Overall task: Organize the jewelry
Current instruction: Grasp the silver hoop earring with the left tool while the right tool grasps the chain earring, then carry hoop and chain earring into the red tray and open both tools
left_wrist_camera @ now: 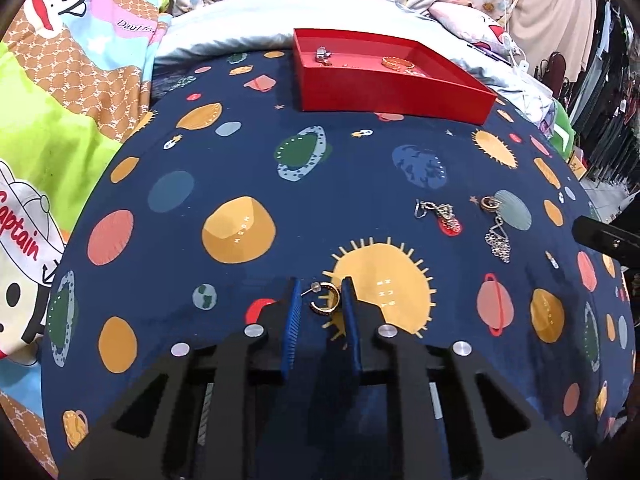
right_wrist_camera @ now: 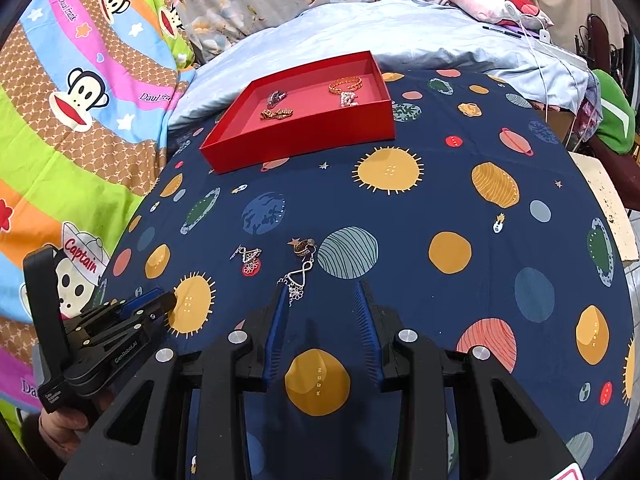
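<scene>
On blue cloth (left_wrist_camera: 320,168), left gripper (left_wrist_camera: 322,294) straddles gold hoop earring (left_wrist_camera: 326,300), fingers not yet clamped; red box (left_wrist_camera: 384,92) at 12 o'clock awaits it. Right gripper (right_wrist_camera: 322,292) released, idle.

Each hand-held gripper is matte black plastic: the left hand-held gripper (left_wrist_camera: 322,294) and right hand-held gripper (right_wrist_camera: 322,298) carry two fingers (right_wrist_camera: 280,320) lined inside with ribbed blue pads, round silver screw heads at the pivots, and triangular cutouts behind. White lettering marks the left one's side. A hand (right_wrist_camera: 60,426) grips its handle underneath.
</scene>
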Tool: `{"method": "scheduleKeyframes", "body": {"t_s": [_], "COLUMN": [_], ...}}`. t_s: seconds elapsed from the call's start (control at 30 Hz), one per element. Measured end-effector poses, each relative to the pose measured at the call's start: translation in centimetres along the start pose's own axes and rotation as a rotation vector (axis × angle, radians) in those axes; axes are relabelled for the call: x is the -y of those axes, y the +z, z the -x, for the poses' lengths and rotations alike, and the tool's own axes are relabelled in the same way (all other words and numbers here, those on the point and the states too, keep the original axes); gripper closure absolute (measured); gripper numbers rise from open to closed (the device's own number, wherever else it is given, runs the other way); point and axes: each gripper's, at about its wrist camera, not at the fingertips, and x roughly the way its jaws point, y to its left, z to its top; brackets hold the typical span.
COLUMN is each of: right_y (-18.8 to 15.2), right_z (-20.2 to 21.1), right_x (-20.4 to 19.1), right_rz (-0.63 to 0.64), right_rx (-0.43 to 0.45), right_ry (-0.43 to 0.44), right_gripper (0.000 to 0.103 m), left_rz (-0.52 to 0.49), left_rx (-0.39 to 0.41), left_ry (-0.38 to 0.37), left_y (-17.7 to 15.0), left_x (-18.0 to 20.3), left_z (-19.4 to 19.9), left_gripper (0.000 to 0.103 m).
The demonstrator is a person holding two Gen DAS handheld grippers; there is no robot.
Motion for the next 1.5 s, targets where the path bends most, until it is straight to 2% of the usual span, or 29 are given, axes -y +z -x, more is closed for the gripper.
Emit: {"method": "scheduleKeyframes", "body": {"t_s": [0.83, 0.97, 1.07, 1.23, 1.27, 1.5], "right_y": [3.0, 3.1, 3.1, 3.2, 3.2, 3.5], "right_z": [-8.0, -8.3, -8.5, -8.4, -8.4, -7.1], "right_x": [-1.7, -1.9, -1.8, -1.6, -1.5, -1.3], "right_rz": [0.065, 0.081, 0.085, 0.078, 0.075, 0.057], "right_rx": [-0.078, -0.072, -0.073, -0.07, -0.07, -0.047], "right_ry": [0.034, 0.029, 0.024, 0.029, 0.032, 0.051], "right_gripper": [0.07, 0.075, 0.086, 0.09, 0.096, 0.098], "left_rz": [0.009, 0.011, 0.012, 0.01, 0.009, 0.012], "left_rx": [-0.007, -0.013, -0.014, -0.018, -0.018, -0.007], "left_ry": [-0.062, -0.067, -0.068, -0.073, -0.074, -0.079], "left_y": [1.8, 2.0, 2.1, 2.2, 2.3, 2.6], "left_x": [0.9, 0.9, 0.9, 1.2, 1.2, 1.4], "left_z": [0.2, -0.1, -0.1, -0.4, -0.3, 0.2], "left_gripper": [0.083, 0.083, 0.083, 0.083, 0.083, 0.083]}}
